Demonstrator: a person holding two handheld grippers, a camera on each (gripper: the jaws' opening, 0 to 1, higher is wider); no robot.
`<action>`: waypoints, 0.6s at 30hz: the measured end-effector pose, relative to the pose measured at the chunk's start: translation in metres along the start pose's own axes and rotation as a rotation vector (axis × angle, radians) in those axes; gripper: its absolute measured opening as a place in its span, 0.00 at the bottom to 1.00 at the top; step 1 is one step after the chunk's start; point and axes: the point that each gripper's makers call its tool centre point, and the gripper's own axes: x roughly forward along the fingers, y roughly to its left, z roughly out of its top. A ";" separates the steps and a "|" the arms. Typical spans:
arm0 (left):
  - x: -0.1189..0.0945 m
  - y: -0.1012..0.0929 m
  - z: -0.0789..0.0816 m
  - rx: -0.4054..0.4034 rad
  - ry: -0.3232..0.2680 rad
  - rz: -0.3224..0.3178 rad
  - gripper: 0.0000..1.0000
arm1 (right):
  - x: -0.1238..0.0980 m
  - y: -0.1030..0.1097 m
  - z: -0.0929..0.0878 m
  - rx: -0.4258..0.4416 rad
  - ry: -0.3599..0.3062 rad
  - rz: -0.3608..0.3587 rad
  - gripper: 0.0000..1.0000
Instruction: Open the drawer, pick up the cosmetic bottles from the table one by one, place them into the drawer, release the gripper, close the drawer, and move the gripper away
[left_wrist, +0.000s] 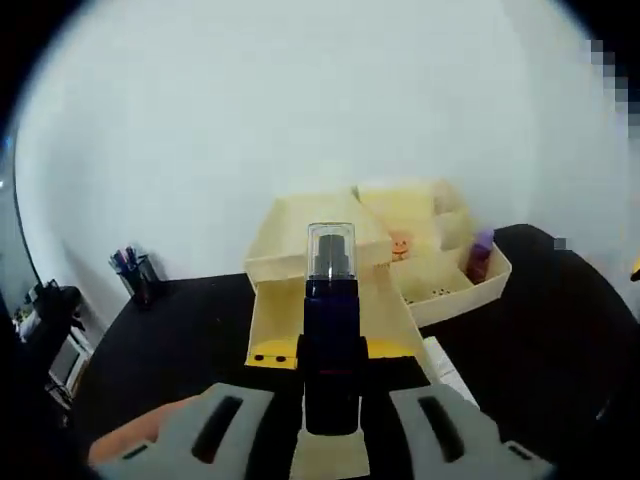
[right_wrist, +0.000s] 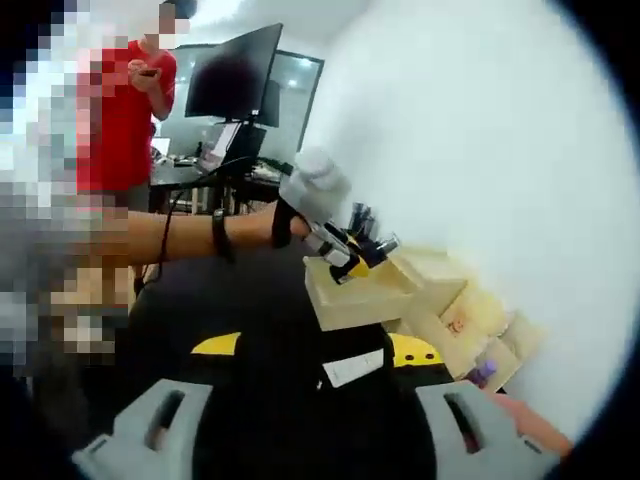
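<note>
Now, left gripper (left_wrist: 331, 415): jaws closed on a dark cosmetic bottle (left_wrist: 331, 330), held upright, clear cap on top, over the black table (left_wrist: 180, 330).
Drawer (left_wrist: 330, 325): pulled open out of the cream organizer (left_wrist: 320, 240), straight behind the held bottle.
Organizer: near the table's far edge, against the white wall; a purple bottle (left_wrist: 481, 254) stands in its open right-hand tray.
Pen cup (left_wrist: 135, 275): far-left corner of the table.
Right gripper (right_wrist: 315, 420): jaws spread wide, gripping nothing, low above the table.
Right gripper view: the left gripper (right_wrist: 345, 250) hangs above the organizer (right_wrist: 360, 295), bottle in its jaws.
</note>
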 end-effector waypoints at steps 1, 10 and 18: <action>0.002 0.002 -0.002 -0.005 0.004 0.003 0.16 | 0.000 -0.001 -0.001 -0.003 0.001 0.000 0.51; 0.015 0.012 -0.010 -0.042 0.037 0.015 0.16 | 0.003 0.000 -0.002 -0.003 0.002 0.014 0.51; 0.005 0.001 0.009 -0.043 0.000 -0.014 0.16 | 0.005 -0.002 -0.004 -0.007 0.017 0.015 0.50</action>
